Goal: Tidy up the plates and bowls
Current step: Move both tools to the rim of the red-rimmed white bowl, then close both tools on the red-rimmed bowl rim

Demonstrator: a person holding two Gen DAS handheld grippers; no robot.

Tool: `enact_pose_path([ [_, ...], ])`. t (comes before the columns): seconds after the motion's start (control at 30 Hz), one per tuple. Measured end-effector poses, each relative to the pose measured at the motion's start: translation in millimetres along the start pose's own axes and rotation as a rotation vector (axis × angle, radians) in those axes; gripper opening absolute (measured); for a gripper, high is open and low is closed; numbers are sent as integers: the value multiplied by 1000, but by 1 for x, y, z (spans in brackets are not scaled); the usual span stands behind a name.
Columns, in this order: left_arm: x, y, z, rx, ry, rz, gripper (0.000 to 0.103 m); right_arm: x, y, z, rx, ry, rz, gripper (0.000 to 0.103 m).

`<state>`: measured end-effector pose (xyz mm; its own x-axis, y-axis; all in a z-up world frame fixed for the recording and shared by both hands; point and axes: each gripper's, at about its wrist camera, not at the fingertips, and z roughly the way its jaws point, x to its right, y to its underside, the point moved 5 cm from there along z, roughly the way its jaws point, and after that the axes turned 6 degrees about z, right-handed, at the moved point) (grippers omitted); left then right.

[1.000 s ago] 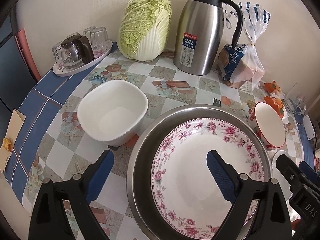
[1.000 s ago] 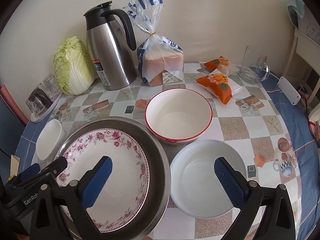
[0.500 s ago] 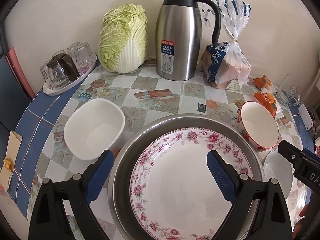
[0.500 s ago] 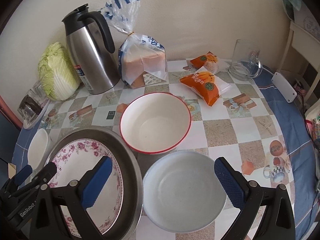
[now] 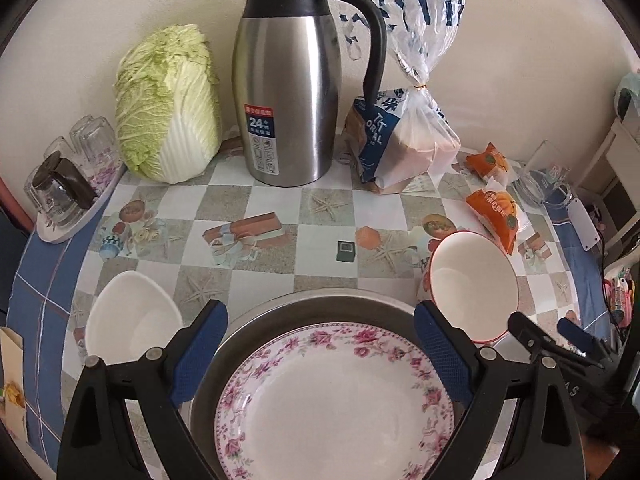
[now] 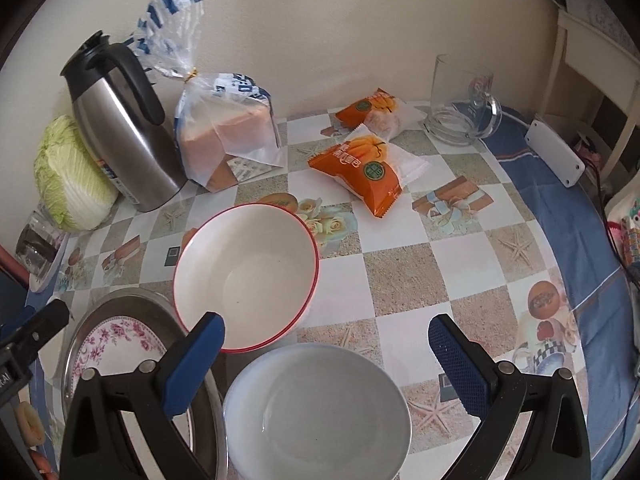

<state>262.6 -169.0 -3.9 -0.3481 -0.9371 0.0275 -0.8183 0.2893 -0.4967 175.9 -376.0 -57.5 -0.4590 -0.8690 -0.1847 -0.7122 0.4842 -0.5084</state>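
Observation:
A floral plate [image 5: 332, 400] lies inside a steel basin [image 5: 248, 328]; both also show in the right wrist view, the plate [image 6: 116, 344] and the basin [image 6: 132, 300]. My left gripper [image 5: 320, 352] is open and empty above the plate. A square white bowl [image 5: 128, 320] sits to the left. A red-rimmed bowl [image 6: 244, 276] stands right of the basin and shows in the left wrist view [image 5: 472, 284]. A pale round bowl [image 6: 316, 412] sits below my right gripper [image 6: 328, 364], which is open and empty.
A steel thermos [image 5: 288, 80], a cabbage [image 5: 168, 104], a bread bag [image 5: 404, 136] and a tray of glasses [image 5: 68, 196] stand along the wall. Orange snack packs [image 6: 360, 168] and a glass mug [image 6: 464, 108] lie at the back right. A white box [image 6: 554, 152] sits near the right edge.
Both grippers have pulled back and swung right. The basin and plate now sit lower in the left view; the pale bowl sits lower between the right fingers. Nothing on the table moved.

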Motion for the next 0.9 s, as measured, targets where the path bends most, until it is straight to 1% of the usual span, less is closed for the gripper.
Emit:
enact_pose_path([
  [0.07,8,-7,10,-35,28,0,95,1,0,6,-14,-10,18,103],
  [0.17,21,-12,20,-78,48,15,95,-6,0,12,-13,-18,11,102],
  [0.23,30,-16,26,-94,44,39,95,-10,0,15,-11,-29,14,96],
  [0.3,36,-19,32,-105,9,59,94,-11,-2,18,-9,-28,26,83],
  [0.33,38,-21,36,-110,-3,58,94,-11,-2,20,-12,-28,36,81],
  [0.4,41,-24,43,-121,4,41,92,-10,-3,24,-20,-29,51,74],
  [0.43,43,-25,47,-126,16,32,89,-9,-4,26,-22,-30,56,71],
  [0.5,50,-27,55,-135,28,37,67,-7,-5,30,-25,-32,65,60],
  [0.57,56,-26,64,-150,21,52,62,-5,-5,34,-30,-34,76,53],
  [0.63,62,-25,72,-159,41,54,56,-3,-6,39,-35,-45,91,48],
  [0.7,68,-24,78,-168,72,46,46,-2,-5,43,-41,-55,103,38],
  [0.73,70,-23,82,-175,81,46,44,-2,-5,45,-44,-59,106,35],
  [0.8,75,-21,89,-186,81,58,38,-3,-4,48,-44,-73,112,29],
  [0.83,77,-20,92,-190,84,64,36,-3,-4,49,-44,-82,117,28],
  [0.9,82,-17,99,-202,98,68,25,-5,-5,50,-41,-96,117,22],
])
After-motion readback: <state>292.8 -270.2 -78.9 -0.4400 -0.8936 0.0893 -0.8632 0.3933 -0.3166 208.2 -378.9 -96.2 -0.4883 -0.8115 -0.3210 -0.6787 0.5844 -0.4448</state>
